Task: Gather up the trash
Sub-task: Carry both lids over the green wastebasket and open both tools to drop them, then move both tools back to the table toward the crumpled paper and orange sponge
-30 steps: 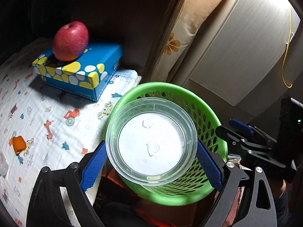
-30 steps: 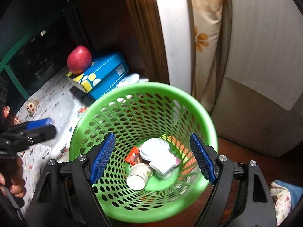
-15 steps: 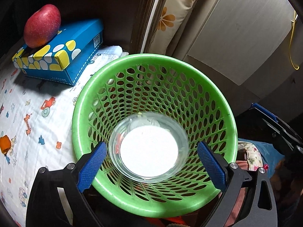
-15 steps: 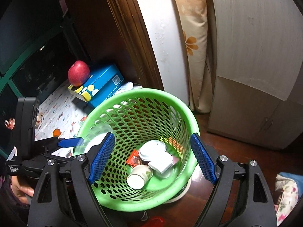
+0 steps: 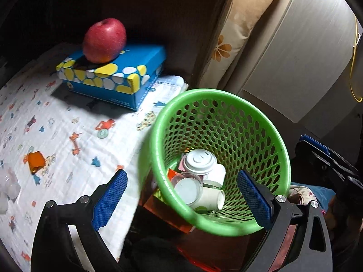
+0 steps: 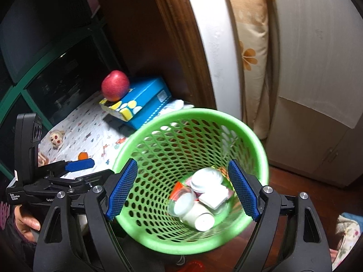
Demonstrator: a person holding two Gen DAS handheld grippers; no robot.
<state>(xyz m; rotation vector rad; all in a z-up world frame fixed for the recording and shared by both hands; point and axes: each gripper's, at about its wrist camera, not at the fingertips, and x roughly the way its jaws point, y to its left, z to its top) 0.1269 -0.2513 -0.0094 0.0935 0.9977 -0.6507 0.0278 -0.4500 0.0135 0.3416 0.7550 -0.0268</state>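
The clear lid (image 5: 188, 187) dropped out of my left tongs (image 5: 185, 200) into the green basket (image 5: 158, 122); both tongs gape empty, right tongs (image 6: 181, 189) too.

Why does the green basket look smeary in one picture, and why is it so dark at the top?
Right wrist view: the green basket and the cups inside are smeared by motion blur. Left wrist view: the basket's near rim is slightly soft; light hits the cloth while the background behind the apple stays dark. Both views bend straight edges, like the cabinet.

The left hand-held gripper (image 6: 80, 164) bears a white label reading "Data Acquisition System" on its black body.
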